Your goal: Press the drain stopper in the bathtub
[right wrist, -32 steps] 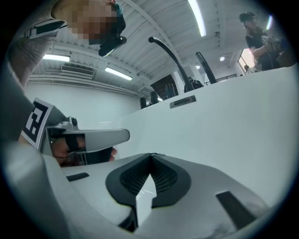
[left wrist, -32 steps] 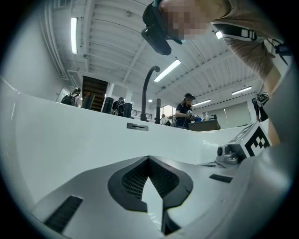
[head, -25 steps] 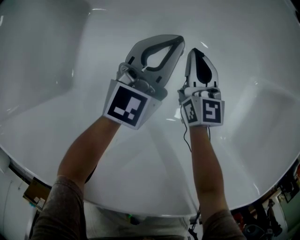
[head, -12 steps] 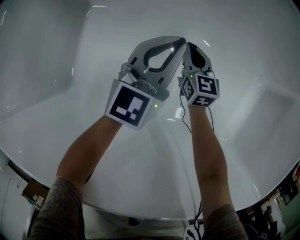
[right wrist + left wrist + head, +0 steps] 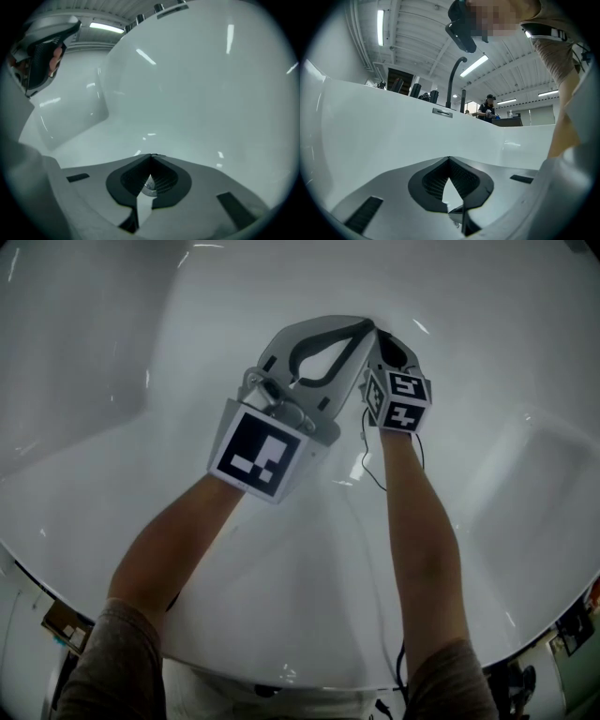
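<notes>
Both grippers reach down into the white bathtub point(image 5: 141, 474). In the head view my left gripper point(image 5: 364, 326) and my right gripper point(image 5: 379, 334) lie side by side with their tips almost touching, and they hide the tub floor beneath them. Each has its jaws shut with nothing held. In the right gripper view the jaws of my right gripper point(image 5: 151, 157) meet at the tip, and the round chrome drain stopper point(image 5: 149, 186) shows through the opening behind that tip. In the left gripper view my left gripper point(image 5: 449, 159) points at the tub's white wall point(image 5: 384, 126).
A dark curved faucet point(image 5: 453, 79) and a small metal overflow plate point(image 5: 442, 112) sit on the tub's far rim. The tub's sloping walls surround both grippers. A thin black cable point(image 5: 367, 460) hangs from the right gripper. People and workshop benches show beyond the tub.
My right gripper has moved farther into the tub and leftward, and its tip now sits beside the left gripper's tip. The left gripper has hardly moved.
</notes>
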Motion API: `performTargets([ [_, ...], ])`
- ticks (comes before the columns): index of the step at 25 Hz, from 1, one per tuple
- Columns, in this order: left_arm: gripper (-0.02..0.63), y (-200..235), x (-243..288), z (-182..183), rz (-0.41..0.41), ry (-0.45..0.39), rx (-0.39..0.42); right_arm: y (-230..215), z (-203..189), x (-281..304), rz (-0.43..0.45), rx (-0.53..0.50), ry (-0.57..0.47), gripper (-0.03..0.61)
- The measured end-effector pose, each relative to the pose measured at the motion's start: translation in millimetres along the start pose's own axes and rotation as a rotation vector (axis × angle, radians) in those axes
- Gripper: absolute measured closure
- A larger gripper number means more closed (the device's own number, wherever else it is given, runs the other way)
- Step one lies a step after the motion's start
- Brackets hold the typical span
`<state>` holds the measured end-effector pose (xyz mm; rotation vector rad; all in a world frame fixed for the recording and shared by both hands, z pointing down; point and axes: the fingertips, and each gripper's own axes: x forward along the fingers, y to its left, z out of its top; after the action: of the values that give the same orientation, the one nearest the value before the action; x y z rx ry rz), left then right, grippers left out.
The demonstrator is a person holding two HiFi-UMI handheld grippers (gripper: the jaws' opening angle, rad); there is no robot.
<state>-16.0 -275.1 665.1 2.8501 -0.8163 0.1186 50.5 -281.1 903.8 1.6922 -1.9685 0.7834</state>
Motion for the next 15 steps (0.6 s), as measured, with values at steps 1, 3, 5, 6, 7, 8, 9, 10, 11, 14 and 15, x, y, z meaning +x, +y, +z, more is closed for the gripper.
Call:
performTargets([
  [1,0.614,0.3,-0.8,-2.8,0.0,0.007,-0.001,-2.5,-8.9,4.0,-0.006,0.003,0.03,0.578],
  [3,0.614,0.7,-1.7,-7.5,-0.001,0.019,-0.001,-8.2,-25.0,10.9,-0.016,0.015,0.086,0.578],
  [5,0.614,-0.5,-1.8,-11.7,-0.002,0.028,-0.002,-12.2,-35.8,15.3,-0.017,0.03,0.119,0.578],
  [6,0.614,-1.4,-1.9,-14.1,-0.004,0.035,-0.004,-13.1,-39.6,16.7,-0.015,0.036,0.13,0.578],
  [7,0.614,-1.9,-2.2,-16.4,-0.005,0.042,-0.007,-13.3,-42.4,18.1,-0.014,0.035,0.138,0.578],
  [8,0.614,-1.8,-2.7,-18.2,-0.005,0.047,-0.009,-13.0,-44.0,19.6,-0.012,0.028,0.144,0.578],
  [9,0.614,-1.4,-3.3,-19.6,-0.004,0.052,-0.01,-12.7,-44.4,20.7,-0.012,0.017,0.149,0.578],
  [10,0.614,-0.9,-3.9,-20.5,-0.003,0.056,-0.012,-12.6,-44.0,21.6,-0.012,0.01,0.152,0.578],
  [11,0.614,-0.3,-4.4,-21.1,-0.001,0.059,-0.013,-12.6,-43.5,22.3,-0.01,0.007,0.158,0.578],
  [14,0.614,2.6,-4.3,-21.6,0.008,0.061,-0.016,-11.6,-43.5,25.0,0.001,-0.002,0.193,0.578],
  [15,0.614,3.5,-4.0,-22.0,0.013,0.062,-0.018,-11.0,-44.1,25.4,0.006,-0.007,0.205,0.578],
])
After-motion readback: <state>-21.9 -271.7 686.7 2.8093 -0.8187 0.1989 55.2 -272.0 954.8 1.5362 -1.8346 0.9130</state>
